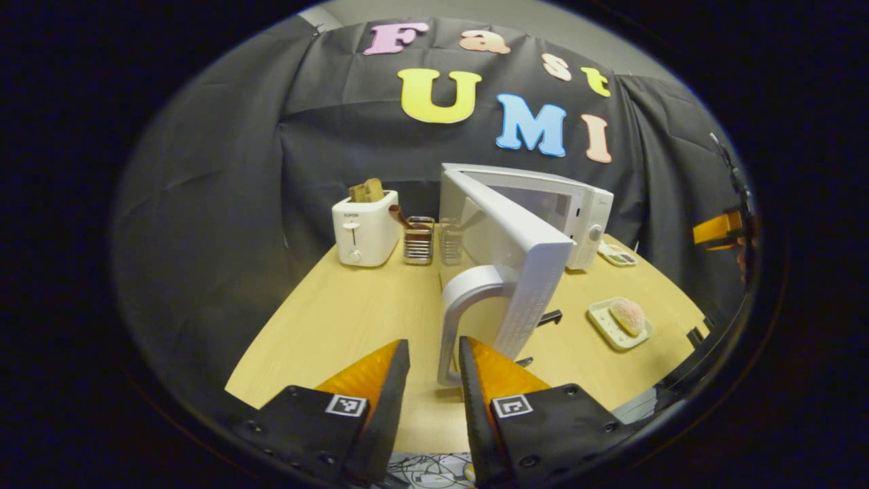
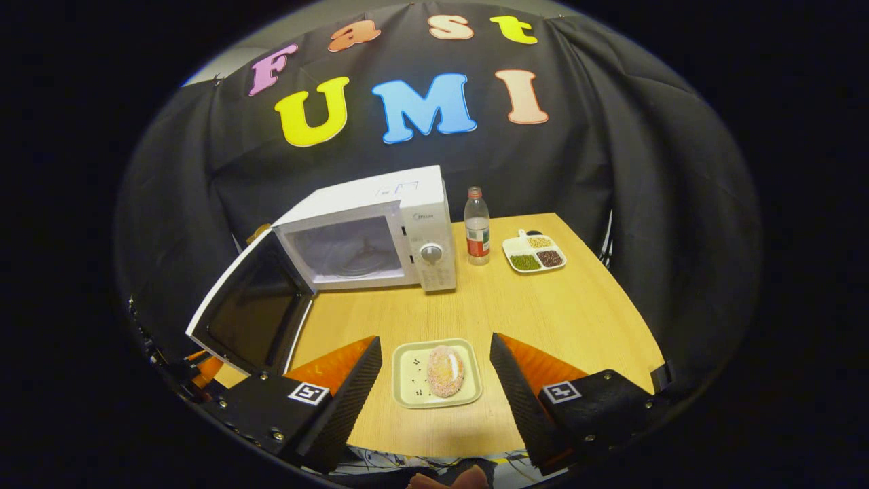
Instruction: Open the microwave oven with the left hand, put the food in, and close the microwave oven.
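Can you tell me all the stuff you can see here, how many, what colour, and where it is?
microwave: one, white, back of the table, door swung open
door handle: one, silver-grey, on the open door's edge
table: one, light wood
food tray: one, pale, front of the table, holding one pinkish bun
bottle: one, clear with red label, right of the microwave
divided dish: one, white, green, brown and yellow fillings, right of the bottle
toaster: one, white, bread in its slots, left of the microwave
wire baskets: two, metal, between toaster and microwave
left gripper: one, open, at the door handle
right gripper: one, open, fingers either side of the food tray
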The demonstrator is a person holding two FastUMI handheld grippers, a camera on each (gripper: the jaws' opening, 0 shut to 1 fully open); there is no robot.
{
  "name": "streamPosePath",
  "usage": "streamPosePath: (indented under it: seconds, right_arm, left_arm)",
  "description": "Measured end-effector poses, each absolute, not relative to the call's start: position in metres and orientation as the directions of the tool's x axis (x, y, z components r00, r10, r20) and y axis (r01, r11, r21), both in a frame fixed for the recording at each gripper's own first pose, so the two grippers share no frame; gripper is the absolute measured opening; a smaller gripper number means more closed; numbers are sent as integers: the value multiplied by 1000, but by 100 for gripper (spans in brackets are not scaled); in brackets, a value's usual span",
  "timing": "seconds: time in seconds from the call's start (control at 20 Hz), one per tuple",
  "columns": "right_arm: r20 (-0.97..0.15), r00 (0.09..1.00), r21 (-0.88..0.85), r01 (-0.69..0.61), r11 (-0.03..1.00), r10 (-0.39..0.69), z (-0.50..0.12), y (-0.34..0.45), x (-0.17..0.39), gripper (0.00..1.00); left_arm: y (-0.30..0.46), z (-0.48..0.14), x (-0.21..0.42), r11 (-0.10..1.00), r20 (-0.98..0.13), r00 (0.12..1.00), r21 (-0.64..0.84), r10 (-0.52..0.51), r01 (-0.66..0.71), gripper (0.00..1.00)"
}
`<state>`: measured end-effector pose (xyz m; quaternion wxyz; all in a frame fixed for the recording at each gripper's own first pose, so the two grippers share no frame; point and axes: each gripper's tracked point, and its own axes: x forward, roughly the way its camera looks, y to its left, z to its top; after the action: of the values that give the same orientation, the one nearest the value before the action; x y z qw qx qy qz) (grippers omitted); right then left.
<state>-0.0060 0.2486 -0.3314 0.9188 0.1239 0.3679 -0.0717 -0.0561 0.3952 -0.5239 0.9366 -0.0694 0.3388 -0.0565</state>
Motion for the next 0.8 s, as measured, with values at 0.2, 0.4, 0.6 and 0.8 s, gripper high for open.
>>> streamPosePath:
  seconds: [0.2,0.4,0.6,0.8]
  right_arm:
    - [-734,679,159,199,967,-20,-377,258,6,98]
    - [-798,602,136,165,977,10,-443,263,15,98]
    - [-836,549,102,127,987,16,-488,262,21,99]
    - [-854,518,110,93,990,46,-516,267,29,99]
  left_arm:
    - [420,-523,-69,984,-659,750,-168,-63,-65,52]
    - [418,-495,-91,987,-673,740,-124,-6,-106,54]
    - [394,-469,-104,978,-689,724,-130,28,-162,54]
    - [372,-452,-108,959,-703,707,-144,74,-243,54]
